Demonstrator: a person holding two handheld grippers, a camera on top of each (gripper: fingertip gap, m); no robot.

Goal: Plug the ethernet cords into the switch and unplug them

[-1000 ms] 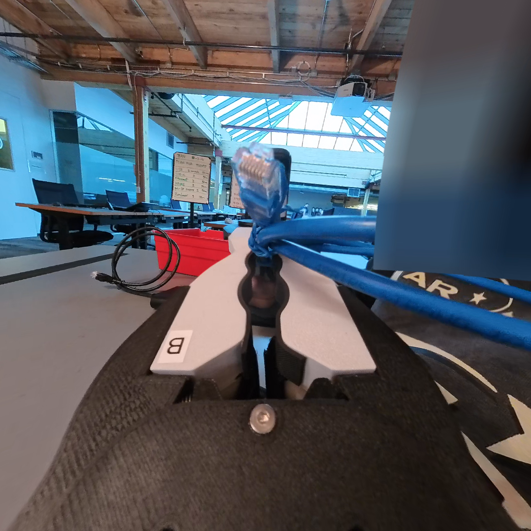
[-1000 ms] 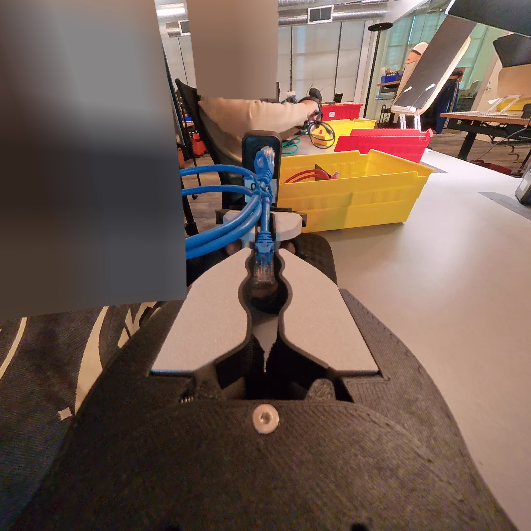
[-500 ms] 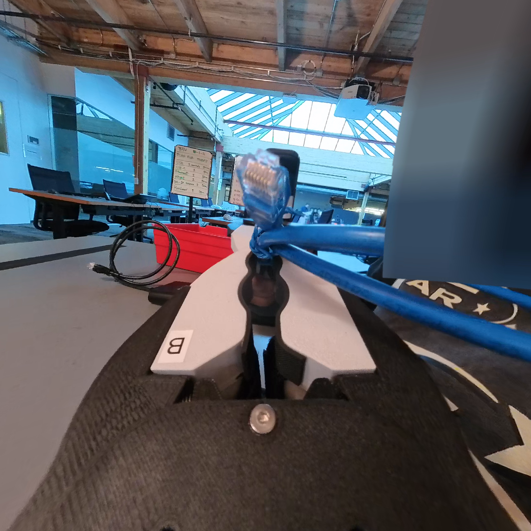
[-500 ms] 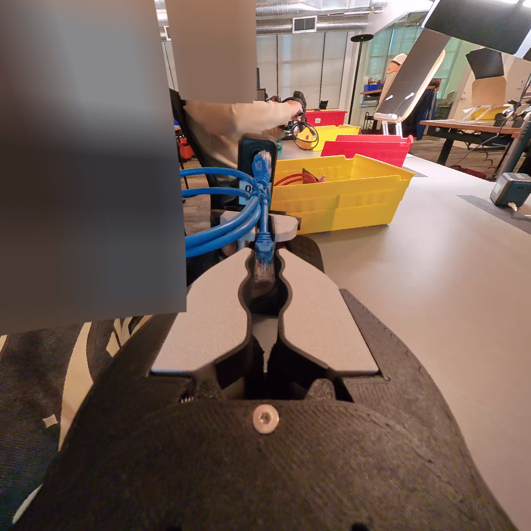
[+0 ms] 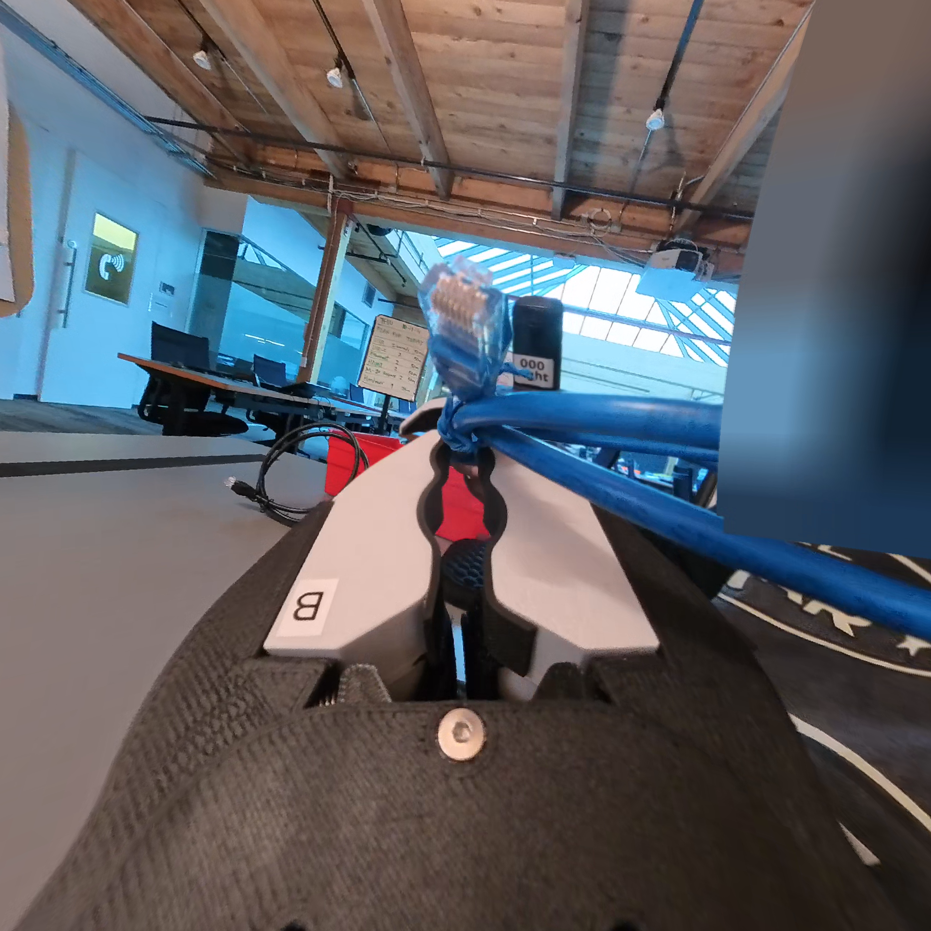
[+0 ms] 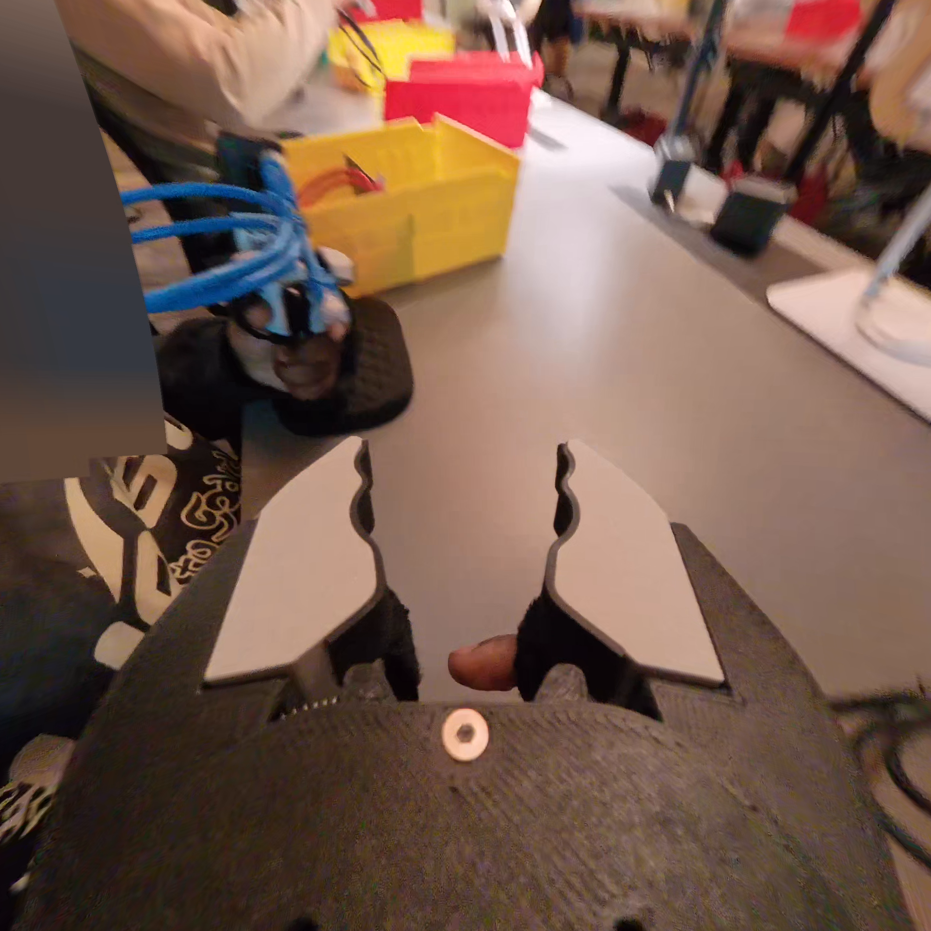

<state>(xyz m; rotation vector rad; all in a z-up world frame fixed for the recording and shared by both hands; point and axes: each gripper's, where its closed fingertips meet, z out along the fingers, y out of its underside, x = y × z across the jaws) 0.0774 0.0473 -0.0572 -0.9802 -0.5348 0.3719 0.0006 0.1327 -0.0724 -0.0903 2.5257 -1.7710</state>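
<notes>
Grippers: two. Left gripper (image 5: 461,453) clamped on blue cord (image 5: 579,418) bundle at frame centre, plug (image 5: 463,322) upright above tips. Right gripper (image 6: 461,478) spread wide, empty, lower centre; same bundle seen upper left there. Bins: one yellow bin (image 6: 428,201), right view only; black cord (image 5: 302,468), left view only.

Blue ethernet cords (image 5: 604,418), yellow bin (image 6: 428,201), red bin (image 6: 463,101)

The left tongs (image 5: 461,456) pinch the blue ethernet cord (image 5: 579,418) — its plug (image 5: 461,322) pointing upward.
</notes>
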